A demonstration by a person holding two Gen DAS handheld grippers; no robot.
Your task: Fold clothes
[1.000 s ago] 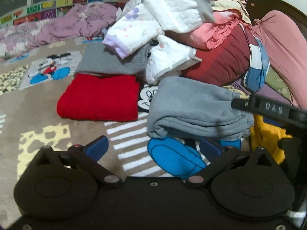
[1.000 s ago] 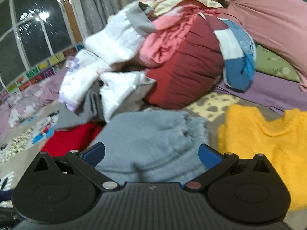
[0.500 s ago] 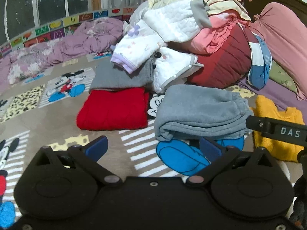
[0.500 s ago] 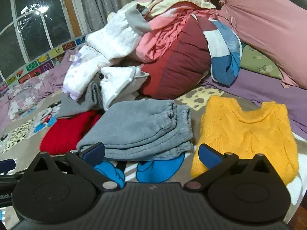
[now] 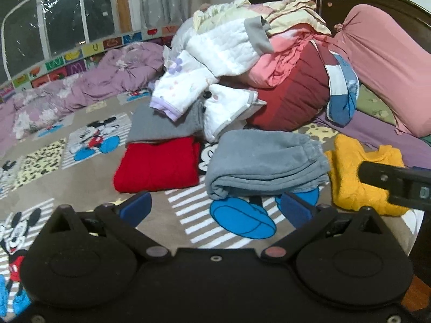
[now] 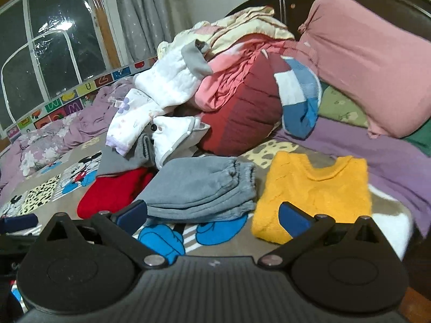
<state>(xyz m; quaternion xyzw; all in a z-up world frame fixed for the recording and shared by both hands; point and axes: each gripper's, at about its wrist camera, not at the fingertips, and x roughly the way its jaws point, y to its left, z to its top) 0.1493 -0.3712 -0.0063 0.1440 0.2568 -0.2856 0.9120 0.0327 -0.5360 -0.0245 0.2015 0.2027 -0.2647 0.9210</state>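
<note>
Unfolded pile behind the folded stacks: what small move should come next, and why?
Probably reach the left gripper forward to the white quilted garment at the pile's front edge. Both grippers are open and empty, and the red, grey and yellow pieces already lie folded.

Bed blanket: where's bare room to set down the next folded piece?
Free: blanket left of the red fold, toward the purple duvet; also the near strip before the grey fold. Crowded: unfolded pile behind, yellow sweater right.
</note>
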